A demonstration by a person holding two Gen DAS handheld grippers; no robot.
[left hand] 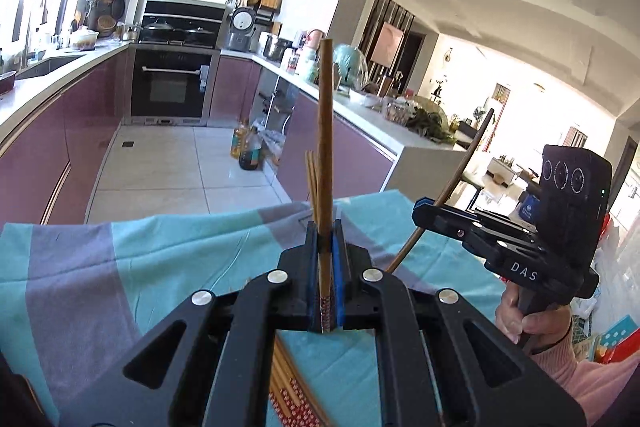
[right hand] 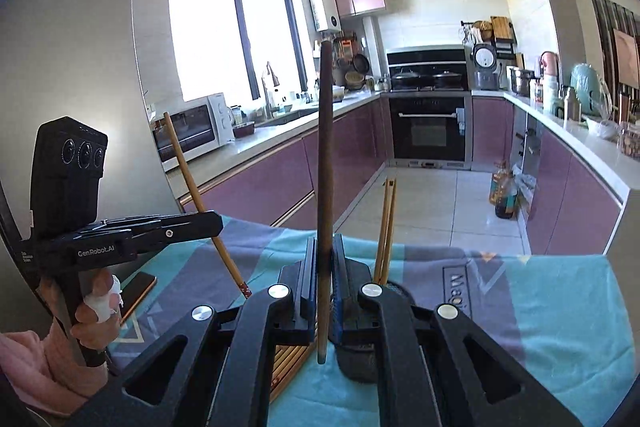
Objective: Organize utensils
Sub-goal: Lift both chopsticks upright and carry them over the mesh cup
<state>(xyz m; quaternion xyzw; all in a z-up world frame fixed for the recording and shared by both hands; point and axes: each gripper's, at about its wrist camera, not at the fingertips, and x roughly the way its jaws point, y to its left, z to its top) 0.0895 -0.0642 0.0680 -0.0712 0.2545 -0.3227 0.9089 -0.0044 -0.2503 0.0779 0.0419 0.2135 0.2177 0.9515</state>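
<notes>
My left gripper point(left hand: 325, 243) is shut on a light brown chopstick point(left hand: 325, 131) with a red patterned end, held upright above the table; it also shows in the right wrist view point(right hand: 216, 217). My right gripper point(right hand: 324, 255) is shut on a darker brown chopstick point(right hand: 324, 155), upright; it shows in the left wrist view point(left hand: 418, 211). A bundle of loose chopsticks point(right hand: 292, 363) lies on the teal and grey cloth point(right hand: 560, 307) below both grippers. A dark holder point(right hand: 360, 359) with a pair of chopsticks point(right hand: 387, 227) standing in it sits under the right gripper.
A phone point(right hand: 138, 291) lies on the cloth at the left. Purple kitchen cabinets point(left hand: 48, 147), an oven point(left hand: 170, 83) and tiled floor point(left hand: 168, 167) lie beyond the table. Bottles point(left hand: 248, 147) stand on the floor. A refrigerator point(right hand: 72, 67) stands at the left.
</notes>
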